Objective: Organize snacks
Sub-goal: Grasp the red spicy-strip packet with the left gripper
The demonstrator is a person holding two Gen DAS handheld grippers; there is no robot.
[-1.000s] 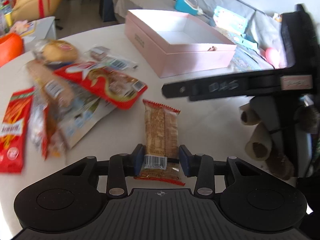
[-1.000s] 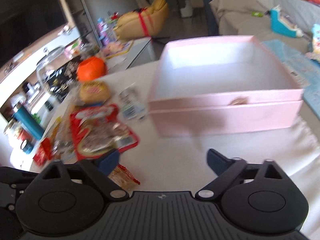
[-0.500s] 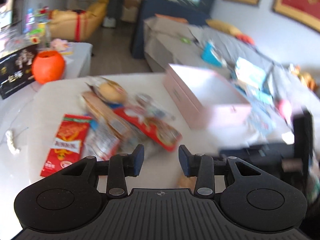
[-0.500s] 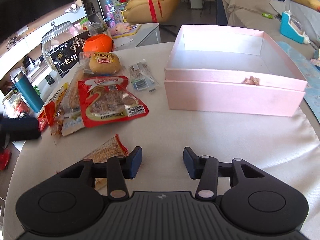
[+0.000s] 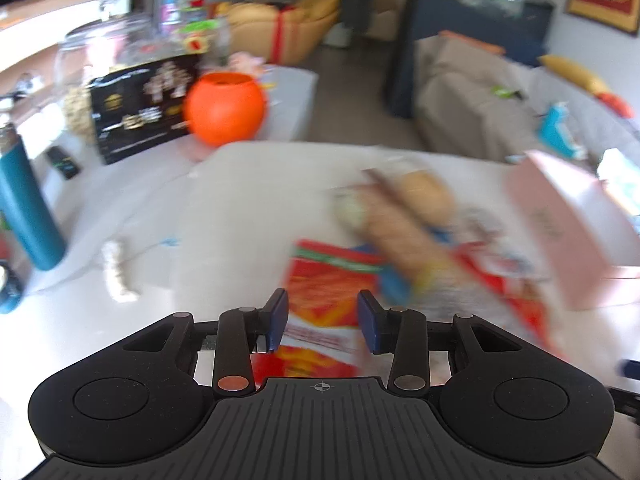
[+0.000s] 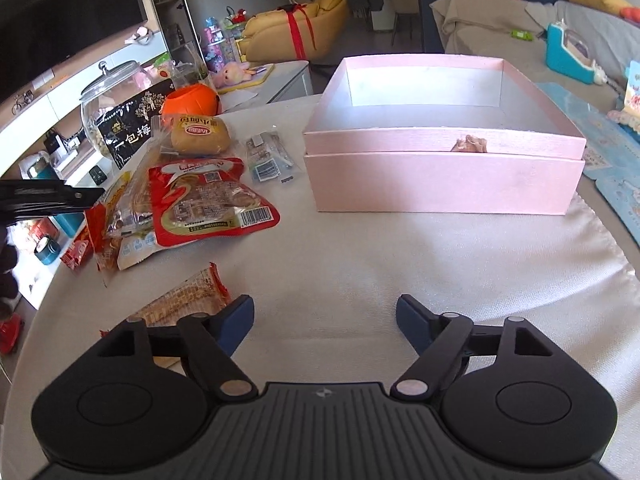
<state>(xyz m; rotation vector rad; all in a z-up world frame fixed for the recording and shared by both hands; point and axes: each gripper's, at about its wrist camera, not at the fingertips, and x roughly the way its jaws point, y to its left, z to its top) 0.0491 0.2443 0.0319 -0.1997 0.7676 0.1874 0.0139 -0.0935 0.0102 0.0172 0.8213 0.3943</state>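
One open pink cardboard box [image 6: 444, 168] stands on the white cloth-covered table [image 6: 400, 264]. The snack pile (about six packets, some overlapping) lies to its left; one orange wafer packet [image 6: 188, 296] lies apart. Right gripper [image 6: 325, 316]: wide open, empty. Left gripper [image 5: 322, 320]: partly open, gripping nothing, above one red-orange packet [image 5: 320, 292].

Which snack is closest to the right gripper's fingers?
The brown cracker pack with red crimped ends. It lies alone on the table right beside the right gripper, while the other snacks sit piled farther off, left of the pink box.
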